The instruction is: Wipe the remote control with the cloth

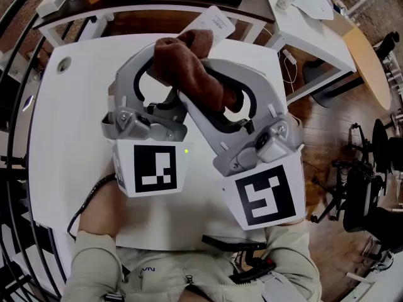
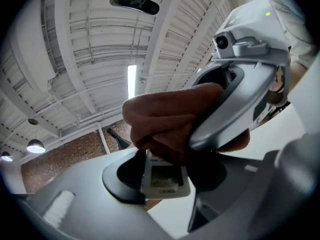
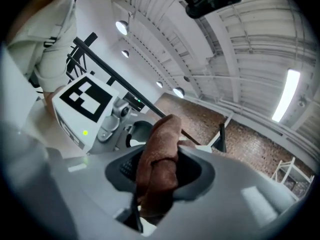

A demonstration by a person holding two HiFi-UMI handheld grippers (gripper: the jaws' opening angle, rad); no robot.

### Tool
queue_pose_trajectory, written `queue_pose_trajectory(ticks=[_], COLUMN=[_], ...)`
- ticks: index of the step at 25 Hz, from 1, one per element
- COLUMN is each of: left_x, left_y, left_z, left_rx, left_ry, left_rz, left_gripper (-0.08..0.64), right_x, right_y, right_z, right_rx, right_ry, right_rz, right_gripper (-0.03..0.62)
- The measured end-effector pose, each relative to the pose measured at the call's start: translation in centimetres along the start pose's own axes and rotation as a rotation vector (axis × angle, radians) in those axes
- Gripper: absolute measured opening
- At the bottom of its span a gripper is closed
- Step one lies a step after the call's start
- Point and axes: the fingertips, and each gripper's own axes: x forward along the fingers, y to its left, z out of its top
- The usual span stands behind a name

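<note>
Remote control (image 1: 213, 22) tip clear of cloth (image 1: 189, 68)

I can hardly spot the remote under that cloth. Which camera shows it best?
The left gripper view: the remote sits close up between the jaws of the left hand-held gripper, its end uncovered. The head view shows only its far tip past the brown cloth. The right gripper view shows mostly cloth, hardly any remote.

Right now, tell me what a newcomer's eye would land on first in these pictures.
The rust-brown terry cloth stands out, clamped in the right gripper and bunched over the slim white remote control at the top middle of the head view. The left gripper grips that remote, both held over the white table.
</note>
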Motion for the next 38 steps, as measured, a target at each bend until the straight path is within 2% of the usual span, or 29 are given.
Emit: queue_pose_trajectory(ticks=[3,5,7,10,12,14,17,22,30,34,38], left_x=[0.0,-0.1,-0.3,-0.3,-0.4,-0.4,-0.5,-0.4,-0.4,-0.3,-0.3], left_y=[0.0,-0.1,-0.4,-0.8,-1.1,-1.4,-1.9,-2.5,-2.5,-2.2,-2.2], left_z=[0.0,0.1,0.4,0.6,0.8,1.0,1.2,1.2,0.7,0.6,0.6], left_rx=[0.010,0.023,0.036,0.048,0.055,0.063,0.076,0.095,0.100,0.107,0.093], left_ry=[-0.002,-0.005,-0.011,-0.020,-0.026,-0.032,-0.032,-0.031,-0.021,-0.017,-0.021], left_rz=[0.000,0.003,0.006,0.002,-0.002,-0.008,-0.017,-0.024,-0.013,-0.011,-0.020], left_gripper=[0.242,0.242,0.242,0.242,0.242,0.242,0.242,0.242,0.242,0.242,0.242], right_x=[0.0,-0.4,-1.3,-3.0,-3.9,-4.3,-4.1,-3.0,-0.8,-0.2,-0.3], right_y=[0.2,-0.4,-1.8,-5.1,-6.8,-7.9,-8.4,-6.8,-2.2,-0.3,0.4], right_z=[0.3,0.6,1.0,1.0,0.8,0.5,-0.1,-0.3,0.0,0.6,1.0], right_rx=[-0.017,-0.026,-0.025,-0.007,0.011,0.027,0.049,0.055,0.000,0.016,0.037], right_ry=[-0.003,-0.013,-0.035,-0.072,-0.084,-0.086,-0.074,-0.057,-0.012,-0.027,-0.044], right_rz=[0.010,-0.014,-0.090,-0.264,-0.349,-0.391,-0.408,-0.347,-0.158,-0.050,0.004], right_gripper=[0.136,0.137,0.137,0.138,0.138,0.138,0.138,0.138,0.138,0.137,0.137])
